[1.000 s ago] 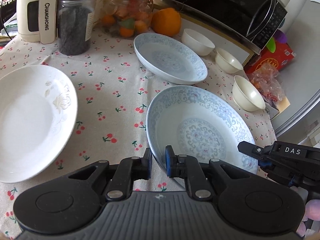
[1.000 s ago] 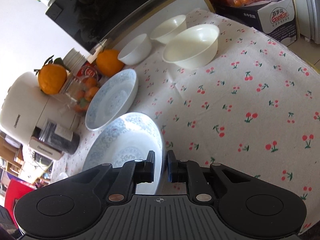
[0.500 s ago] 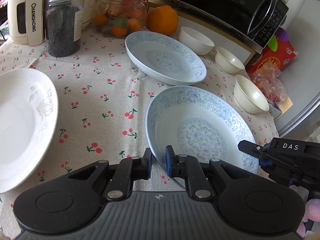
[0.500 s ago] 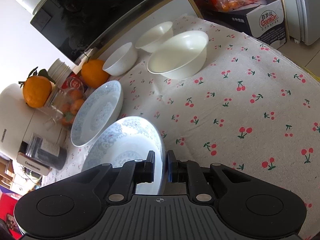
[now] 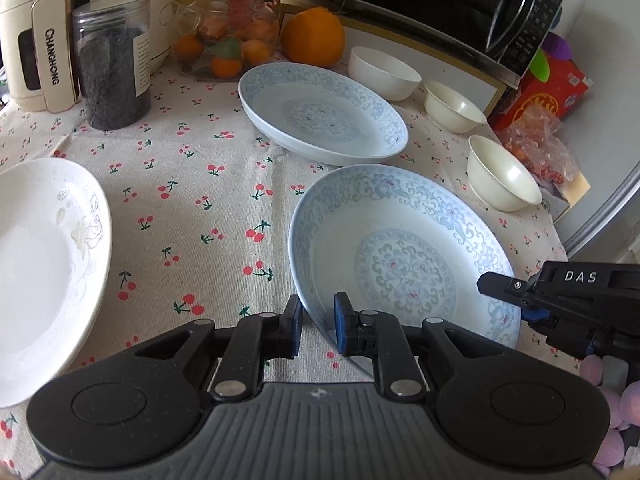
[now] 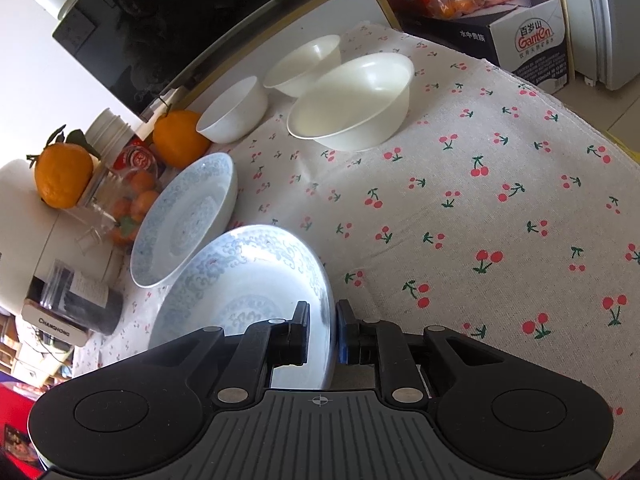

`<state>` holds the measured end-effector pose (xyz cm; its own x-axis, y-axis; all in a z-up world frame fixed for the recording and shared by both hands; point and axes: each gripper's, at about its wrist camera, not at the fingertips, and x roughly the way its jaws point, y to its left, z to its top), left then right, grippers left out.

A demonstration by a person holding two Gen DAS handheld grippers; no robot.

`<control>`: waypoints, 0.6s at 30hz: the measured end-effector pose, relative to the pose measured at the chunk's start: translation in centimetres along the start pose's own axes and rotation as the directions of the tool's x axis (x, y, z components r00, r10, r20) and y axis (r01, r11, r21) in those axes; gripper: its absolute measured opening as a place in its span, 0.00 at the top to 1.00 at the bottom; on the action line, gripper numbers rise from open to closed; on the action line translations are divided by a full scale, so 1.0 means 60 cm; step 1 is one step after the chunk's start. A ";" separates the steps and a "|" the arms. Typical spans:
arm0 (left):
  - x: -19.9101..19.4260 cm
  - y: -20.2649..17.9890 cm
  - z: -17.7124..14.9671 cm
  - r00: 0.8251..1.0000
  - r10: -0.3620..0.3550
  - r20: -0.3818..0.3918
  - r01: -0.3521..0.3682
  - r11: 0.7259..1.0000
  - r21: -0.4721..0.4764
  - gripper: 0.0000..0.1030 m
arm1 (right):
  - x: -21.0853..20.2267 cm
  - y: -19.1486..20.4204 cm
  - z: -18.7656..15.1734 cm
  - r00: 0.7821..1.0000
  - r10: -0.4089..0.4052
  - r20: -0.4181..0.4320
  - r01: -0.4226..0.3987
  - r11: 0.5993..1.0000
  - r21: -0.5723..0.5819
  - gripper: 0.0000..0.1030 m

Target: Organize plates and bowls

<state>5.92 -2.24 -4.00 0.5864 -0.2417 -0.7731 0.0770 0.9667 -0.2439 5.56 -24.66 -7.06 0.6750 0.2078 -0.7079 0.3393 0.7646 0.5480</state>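
Observation:
Both grippers hold one blue-patterned plate (image 5: 400, 248) above the cherry-print tablecloth. My left gripper (image 5: 318, 326) is shut on its near rim. My right gripper (image 6: 322, 330) is shut on its right rim; it also shows in the left wrist view (image 5: 532, 304). The held plate shows in the right wrist view (image 6: 248, 276) too. A second blue-patterned plate (image 5: 320, 116) lies behind it, and a white plate (image 5: 44, 256) lies at the left. Three white bowls (image 5: 500, 176) (image 5: 454, 106) (image 5: 382, 72) sit at the back right.
A dark jar (image 5: 112, 68), a glass jar of small oranges (image 5: 230, 36), an orange (image 5: 312, 36), a cream appliance (image 5: 48, 20) and a microwave (image 5: 440, 0) line the back. A red box (image 5: 552, 88) and a snack bag (image 5: 540, 144) stand at the right edge.
Both grippers have shifted with the plate, still shut on its rim. In the left wrist view the white plate has slid left and back. In the right wrist view the bowls have come nearer.

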 end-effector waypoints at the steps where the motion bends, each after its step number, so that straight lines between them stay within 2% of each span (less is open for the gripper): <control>1: -0.002 -0.002 0.001 1.000 0.011 0.002 -0.011 1.000 0.012 0.81 | -0.001 0.000 0.001 1.000 -0.001 -0.002 0.001 1.000 0.002 0.84; 2: -0.004 -0.003 0.002 1.000 0.018 0.005 -0.018 1.000 0.025 0.77 | -0.003 0.000 0.002 1.000 -0.002 -0.003 0.002 1.000 0.002 0.83; 6: -0.013 -0.003 0.004 0.999 0.054 0.004 -0.054 0.997 0.060 0.74 | -0.015 0.008 0.003 1.000 0.005 0.009 -0.005 1.000 -0.008 0.73; 9: -0.019 -0.001 0.004 0.998 0.061 -0.022 -0.059 0.996 0.065 0.63 | -0.026 0.016 0.001 1.000 0.011 0.019 -0.011 1.000 -0.016 0.62; 15: -0.049 -0.005 0.008 0.995 0.094 0.014 -0.095 0.988 0.125 0.30 | -0.044 0.039 -0.004 0.999 0.024 0.024 -0.023 0.999 -0.043 0.35; 18: -0.056 -0.001 0.013 0.992 0.123 0.014 -0.124 0.981 0.152 0.16 | -0.053 0.053 -0.007 0.999 0.032 0.028 -0.031 0.998 -0.062 0.27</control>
<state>4.60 -1.40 -0.92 0.6030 -0.1194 -0.7887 0.1251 0.9907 -0.0544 4.22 -22.62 -3.28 0.7036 0.2155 -0.6771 0.2770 0.7943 0.5407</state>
